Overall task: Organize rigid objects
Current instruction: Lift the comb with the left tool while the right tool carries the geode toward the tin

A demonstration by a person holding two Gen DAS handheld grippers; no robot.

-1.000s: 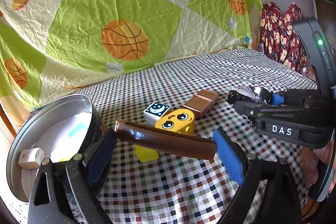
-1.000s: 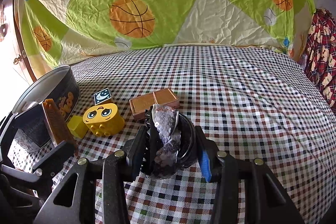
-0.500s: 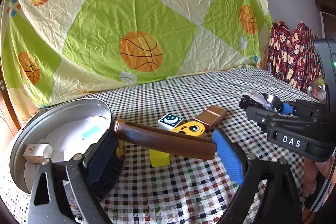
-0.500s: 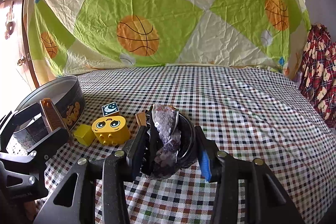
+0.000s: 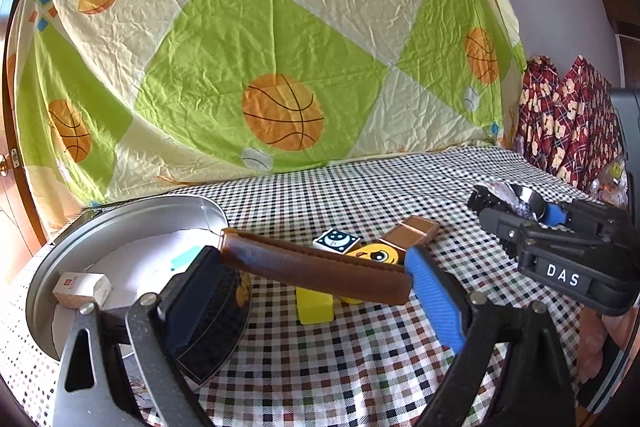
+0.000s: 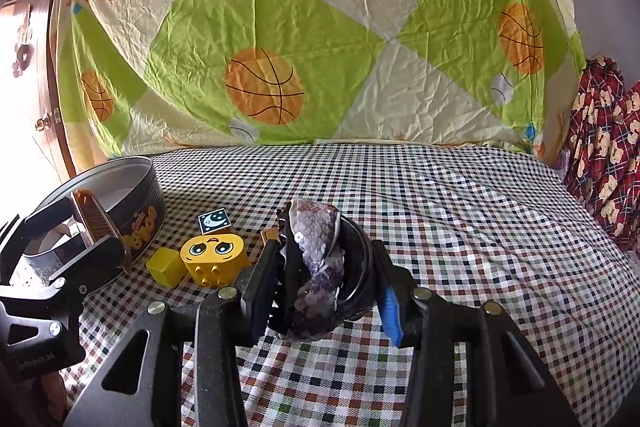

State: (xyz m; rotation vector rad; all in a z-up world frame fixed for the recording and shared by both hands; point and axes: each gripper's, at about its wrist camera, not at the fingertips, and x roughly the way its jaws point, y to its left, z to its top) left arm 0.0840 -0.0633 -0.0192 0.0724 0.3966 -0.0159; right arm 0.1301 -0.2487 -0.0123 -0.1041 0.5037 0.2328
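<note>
My left gripper (image 5: 316, 271) is shut on a brown leather-covered bar (image 5: 312, 269), held level above the cloth beside the round metal tin (image 5: 120, 211). The tin holds white paper and a small white box (image 5: 82, 287). My right gripper (image 6: 326, 267) is shut on a sequined grey hair clip (image 6: 320, 259) above the cloth; it also shows in the left wrist view (image 5: 516, 199). On the cloth lie a yellow face block (image 6: 214, 257), a small yellow cube (image 6: 166, 267), a moon tile (image 6: 214, 221) and a brown flat box (image 5: 408, 231).
The checkered tablecloth (image 6: 440, 211) stretches to the right and back. A basketball-print sheet (image 6: 280, 27) hangs behind. Red patterned fabric (image 6: 608, 131) lies at the far right. The tin also shows in the right wrist view (image 6: 132, 195) at left.
Both grippers have risen and tilted up with their objects still held. The left gripper has shifted closer over the tin's edge.
</note>
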